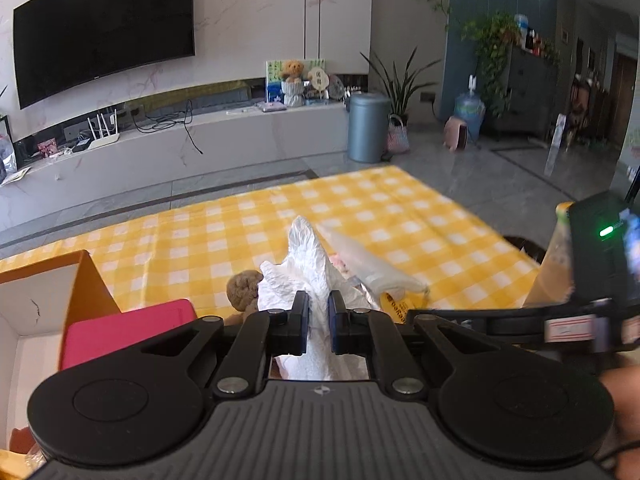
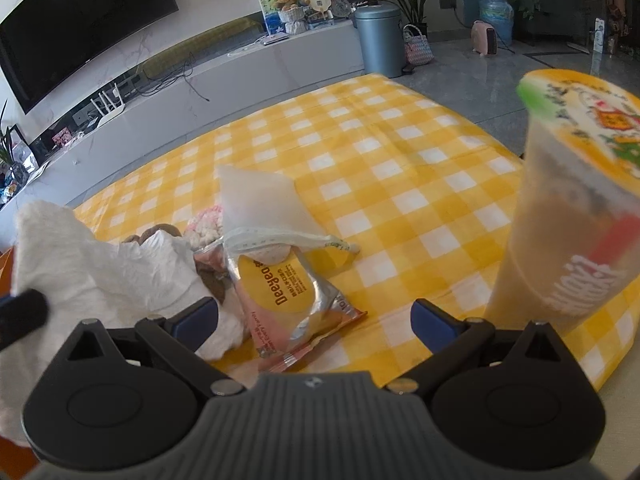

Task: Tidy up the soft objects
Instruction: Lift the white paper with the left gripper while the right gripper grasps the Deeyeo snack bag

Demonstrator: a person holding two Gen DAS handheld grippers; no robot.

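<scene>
Left wrist view | your left claw [image 1: 319, 322] pinches crumpled white tissue paper [image 1: 306, 268], lifted to clear the pile | right claw [image 2: 314, 322] wide open, empty, poised over silver-and-yellow snack packet [image 2: 280, 292]

white crinkled cloth [image 1: 310, 264]: bunched, one peak pointing up, pinched between the left gripper [image 1: 319, 322] fingers | brown plush toy [image 1: 243, 290]: just left of the cloth, partly hidden | pink-white knit piece [image 2: 204, 226]: behind the cloth, on the checked yellow sheet [image 2: 380, 152] | white pillow-like pouch [image 2: 260, 200]: tilted, resting on a foil snack packet [image 2: 288, 300]
</scene>
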